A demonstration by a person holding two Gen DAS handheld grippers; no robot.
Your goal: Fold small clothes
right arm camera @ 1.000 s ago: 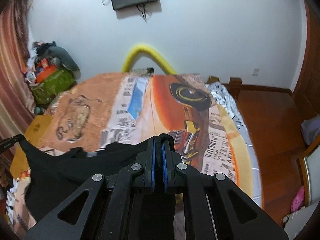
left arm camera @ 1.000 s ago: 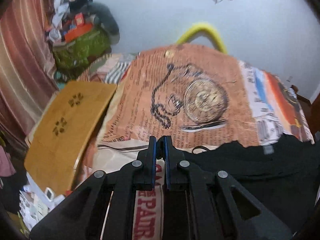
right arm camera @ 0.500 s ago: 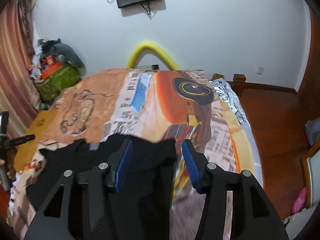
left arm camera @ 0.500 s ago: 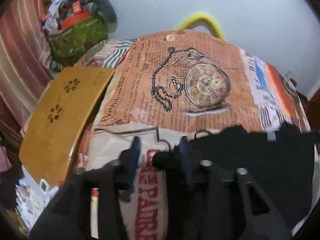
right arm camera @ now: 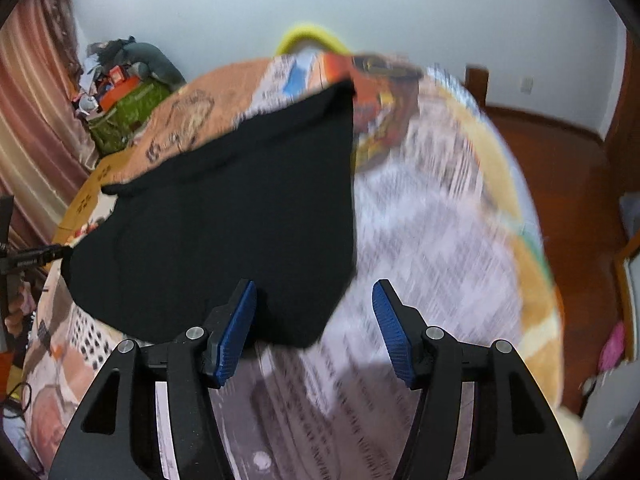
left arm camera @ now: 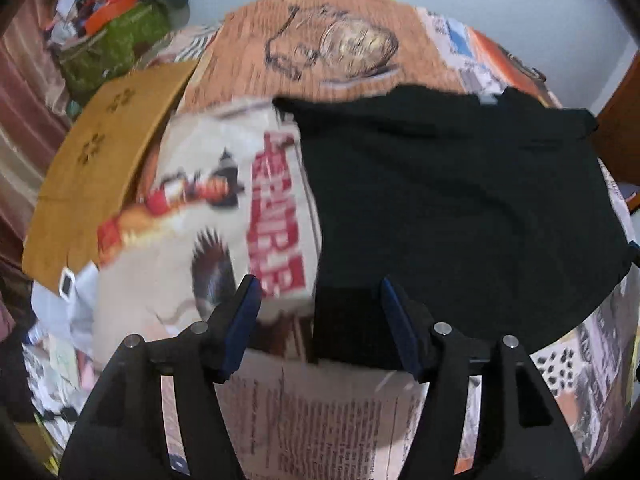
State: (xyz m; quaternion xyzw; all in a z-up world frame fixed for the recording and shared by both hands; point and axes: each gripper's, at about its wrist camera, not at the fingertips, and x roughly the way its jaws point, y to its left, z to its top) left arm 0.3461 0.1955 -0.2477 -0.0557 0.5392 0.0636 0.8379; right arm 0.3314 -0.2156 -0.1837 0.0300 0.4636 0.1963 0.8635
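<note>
A small black shirt [left arm camera: 460, 200] lies spread flat on the printed bedspread [left arm camera: 192, 216]. It also shows in the right wrist view [right arm camera: 240, 220]. My left gripper [left arm camera: 320, 320] is open, above the shirt's near left corner, and holds nothing. My right gripper [right arm camera: 314, 320] is open, above the shirt's near right corner, and holds nothing. Both views are motion-blurred.
A wooden board [left arm camera: 108, 160] lies at the bed's left side. A cluttered pile with a green bag [right arm camera: 124, 112] sits by the curtain. A yellow hoop [right arm camera: 308, 38] rises behind the bed. Wooden floor [right arm camera: 568, 176] lies to the right.
Both grippers were shut on the shirt's edge a second ago. They opened, let the shirt drop flat on the bed, and pulled back toward the near edge.
</note>
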